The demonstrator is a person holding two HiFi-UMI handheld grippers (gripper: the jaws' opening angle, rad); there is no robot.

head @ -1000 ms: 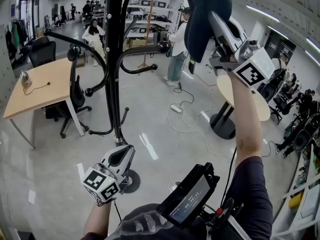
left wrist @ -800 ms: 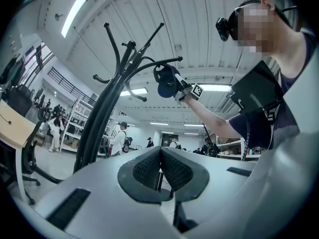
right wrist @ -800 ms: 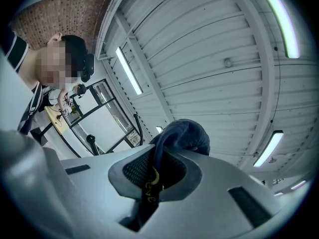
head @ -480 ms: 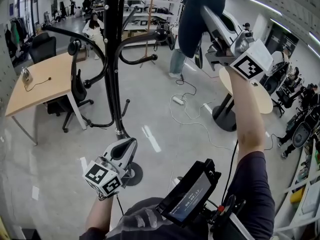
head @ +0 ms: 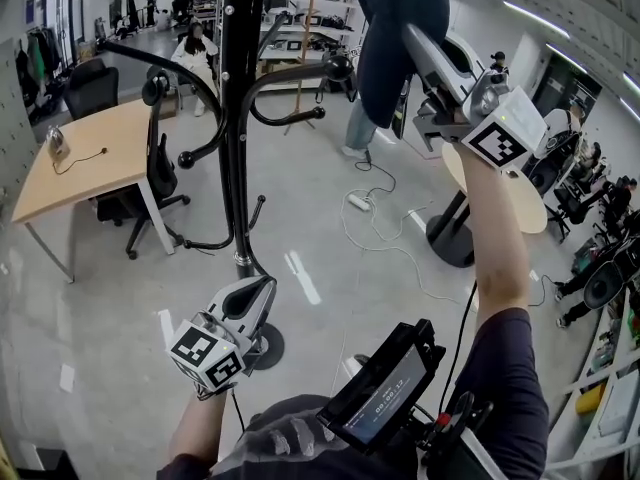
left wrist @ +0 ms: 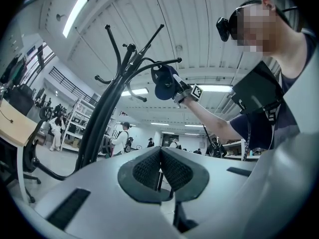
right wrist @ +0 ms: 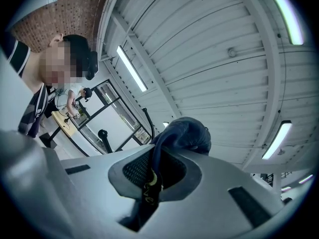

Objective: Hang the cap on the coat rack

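Cap [head: 388, 38], soft navy fabric, pinched in right claw [right wrist: 151, 173].

The head view looks steeply down from above, close to the rack [head: 238, 118] and cap [head: 385, 38]. The left gripper view looks up at both from low beside the rack; the right gripper view faces the ceiling [right wrist: 199, 59], cap right at its lens

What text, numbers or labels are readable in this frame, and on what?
Screen at the person's chest: a row of digits, too small to read.
Cap: gold lettering where the right gripper pinches it, partly covered, unreadable.
Marker cubes: black-and-white patterns only, no words.
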